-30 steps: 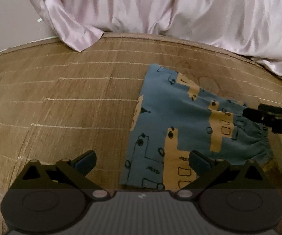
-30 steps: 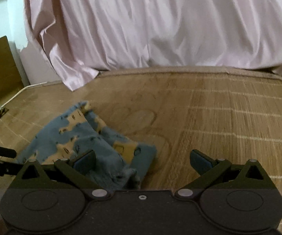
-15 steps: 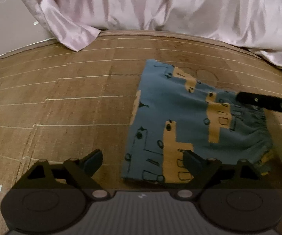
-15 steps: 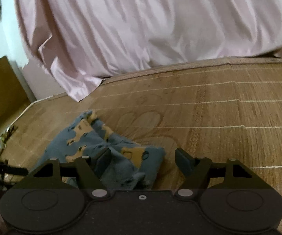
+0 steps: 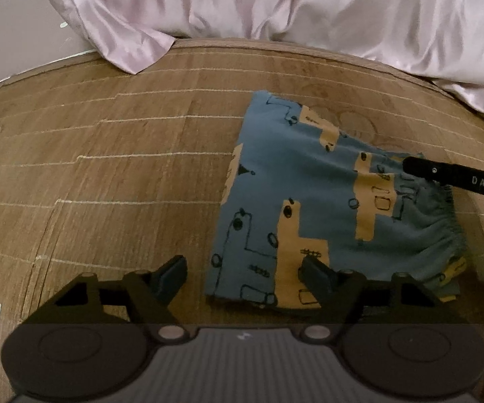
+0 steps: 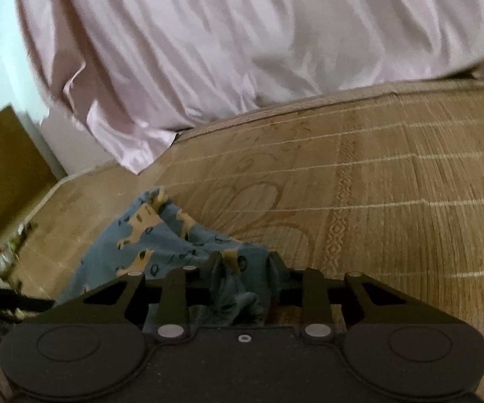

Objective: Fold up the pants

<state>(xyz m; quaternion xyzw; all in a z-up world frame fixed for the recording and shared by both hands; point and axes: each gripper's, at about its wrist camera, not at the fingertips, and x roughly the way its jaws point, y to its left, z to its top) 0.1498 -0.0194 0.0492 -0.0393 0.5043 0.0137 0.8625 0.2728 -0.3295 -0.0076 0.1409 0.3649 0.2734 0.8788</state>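
Sheet: we see a pale pink sheet (image 5: 275, 6) draped across the whole upper part of both views, hanging onto the far edge of the mat.
Mat: a woven brown bamboo mat (image 5: 107, 168) on the bed fills the middle of both views and carries the work.
Pants: the blue pants (image 5: 309, 201) with tan truck prints lie right of centre in the left wrist view, already folded into a rough rectangle, gathered waistband toward the right edge; in the right wrist view they sit in the lower centre.
Left gripper: our left gripper (image 5: 243, 277) is at the bottom of its frame with its fingers wide apart and nothing between them, its right finger over the near edge of the pants.
Right gripper: our right gripper (image 6: 243, 263) has its fingers drawn close and clamped on a bunched bit of the waistband end; from the left wrist view its dark body enters at the right edge.
Step in hand: we judge the right side has taken its corner and the left has yet to take the near one.
Doing it well: we would close the left gripper on all layers of the near edge, lift both ends evenly, and carry the waistband across toward the far hem, keeping the cloth taut so no crease is trapped.
Clutter: small scraps lie at the lower left of the right wrist view; we cannot tell what they are.
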